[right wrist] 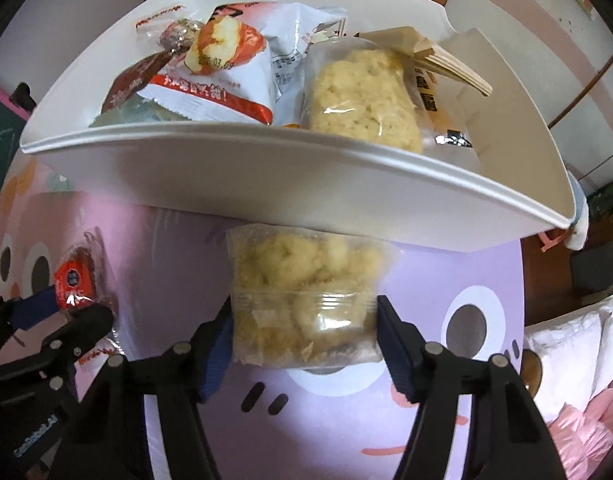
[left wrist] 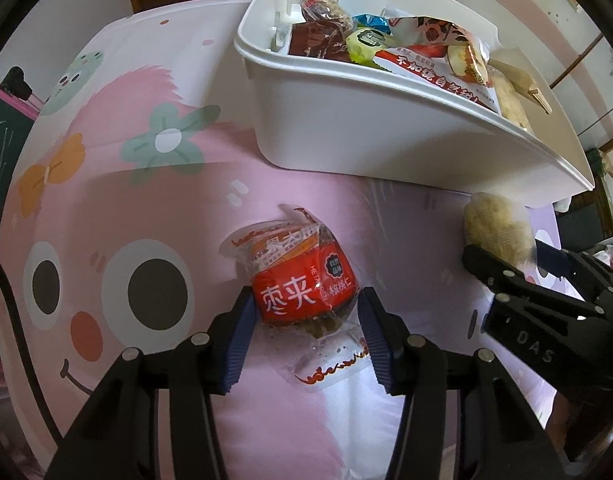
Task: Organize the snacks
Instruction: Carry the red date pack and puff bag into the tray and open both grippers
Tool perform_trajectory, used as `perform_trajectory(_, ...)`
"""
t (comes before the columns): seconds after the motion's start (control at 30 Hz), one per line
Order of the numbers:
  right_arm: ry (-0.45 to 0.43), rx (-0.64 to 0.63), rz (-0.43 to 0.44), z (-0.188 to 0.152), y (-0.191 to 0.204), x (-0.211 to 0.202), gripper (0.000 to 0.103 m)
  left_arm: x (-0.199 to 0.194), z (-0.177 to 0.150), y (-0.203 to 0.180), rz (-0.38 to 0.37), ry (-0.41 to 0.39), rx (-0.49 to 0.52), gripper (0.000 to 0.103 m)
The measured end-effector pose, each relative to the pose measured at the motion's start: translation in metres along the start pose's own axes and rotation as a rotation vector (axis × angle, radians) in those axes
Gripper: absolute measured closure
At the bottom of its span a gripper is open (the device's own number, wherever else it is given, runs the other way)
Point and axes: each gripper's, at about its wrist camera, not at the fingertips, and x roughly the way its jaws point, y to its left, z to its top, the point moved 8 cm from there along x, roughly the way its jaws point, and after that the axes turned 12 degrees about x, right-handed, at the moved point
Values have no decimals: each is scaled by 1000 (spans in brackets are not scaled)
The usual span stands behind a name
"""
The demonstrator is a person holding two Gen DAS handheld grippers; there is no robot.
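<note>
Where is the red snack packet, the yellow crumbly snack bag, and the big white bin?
red snack packet [left wrist: 302, 292], left wrist view, red label.
yellow crumbly snack bag [right wrist: 306, 304], right wrist view, bag's middle.
white bin [left wrist: 346, 120], left wrist view, front wall.

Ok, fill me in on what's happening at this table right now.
A person is sorting snacks with two handheld grippers. The left gripper is closed around a red-labelled date snack lying on the pink cartoon mat. The right gripper holds a clear pack of pale crumbly snack just in front of the white bin. The bin already holds several packets, including a similar pale pack and a red-and-white bag.
</note>
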Motion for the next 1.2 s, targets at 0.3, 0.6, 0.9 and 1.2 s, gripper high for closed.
perform_trajectory(0.3,-7,5,67,-11,6,-25,52,-13,-5,-5,10,-9,11,54)
perform_trajectory(0.6,-34,-1,145,-36,26,-66,53,-51,-10,-22,-5,-55,32,54)
perform_trajectory(0.9,-92,-4,207,-43,-2,-119,52,-109,-20,-46,-7,-139,75,54)
perform_trajectory(1.2,-193,25,271,-43,-30,-188,52,-178,-8,-64,1,-238,119,54)
